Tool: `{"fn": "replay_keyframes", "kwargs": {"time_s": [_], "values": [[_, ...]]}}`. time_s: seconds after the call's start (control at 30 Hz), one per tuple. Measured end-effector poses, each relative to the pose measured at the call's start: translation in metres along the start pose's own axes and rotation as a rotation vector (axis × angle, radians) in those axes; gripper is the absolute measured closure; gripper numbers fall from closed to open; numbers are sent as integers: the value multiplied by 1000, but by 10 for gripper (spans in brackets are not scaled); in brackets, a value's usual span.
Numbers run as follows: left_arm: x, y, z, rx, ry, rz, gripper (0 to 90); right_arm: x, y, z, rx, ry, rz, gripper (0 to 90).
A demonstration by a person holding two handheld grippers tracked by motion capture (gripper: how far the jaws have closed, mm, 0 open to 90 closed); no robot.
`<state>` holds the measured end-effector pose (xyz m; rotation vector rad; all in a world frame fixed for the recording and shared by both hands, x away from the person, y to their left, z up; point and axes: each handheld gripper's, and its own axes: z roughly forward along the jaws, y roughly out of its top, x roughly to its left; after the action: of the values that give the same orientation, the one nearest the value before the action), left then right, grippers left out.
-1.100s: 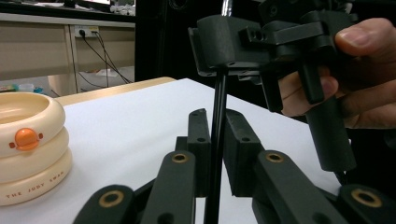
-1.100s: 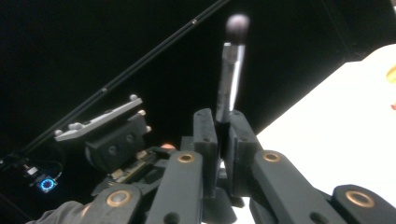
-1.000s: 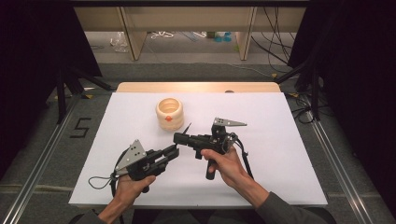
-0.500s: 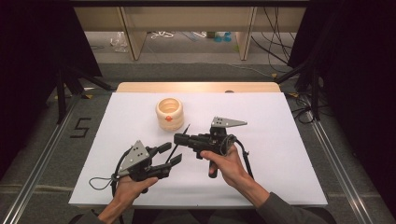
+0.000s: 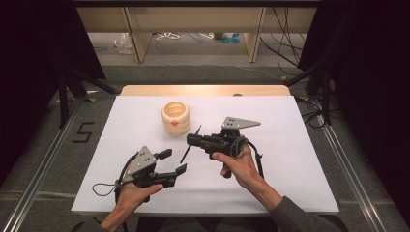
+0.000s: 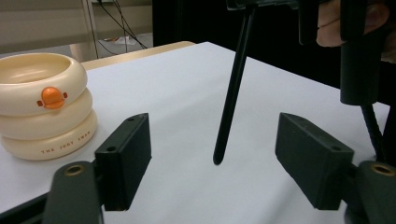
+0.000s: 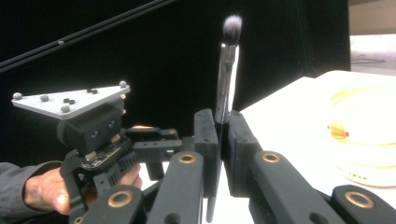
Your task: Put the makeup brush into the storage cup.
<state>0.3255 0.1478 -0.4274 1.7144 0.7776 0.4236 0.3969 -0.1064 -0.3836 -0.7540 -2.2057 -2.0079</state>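
A makeup brush is clamped in the right gripper, just in front of the cream holder, bristles up. The left gripper is held wide open nearer the table edge. Brush picked up, probably; nothing's been dropped in the holder yet.

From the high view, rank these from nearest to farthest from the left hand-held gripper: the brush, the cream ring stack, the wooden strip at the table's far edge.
1. The brush, clamped in the right hand-held gripper, just ahead and to the right of the left hand-held gripper.
2. The cream ring stack, farther up the white table, near mid-table.
3. The wooden strip, along the far edge.
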Motion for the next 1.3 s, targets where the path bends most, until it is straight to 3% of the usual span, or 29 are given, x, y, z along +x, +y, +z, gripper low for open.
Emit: {"fn": "replay_keyframes", "kwargs": {"time_s": [0.07,0.1,0.17,0.7,0.77,1.3], "values": [[0,0,0,-2,2,1,198,-1,1,-1,3,-8,-6,856],[-1,-1,0,-3,8,-22,183,-2,1,-2,3,-15,-10,856],[1,-1,-1,0,6,-10,159,-4,2,-3,6,-19,-11,856],[0,-5,-2,8,4,-6,156,-24,8,-10,20,-107,-44,856],[-1,-5,-2,5,6,-26,156,-26,9,-10,17,-114,-49,856],[1,-5,-3,5,9,-28,158,-40,19,0,44,-142,-80,856]]}}
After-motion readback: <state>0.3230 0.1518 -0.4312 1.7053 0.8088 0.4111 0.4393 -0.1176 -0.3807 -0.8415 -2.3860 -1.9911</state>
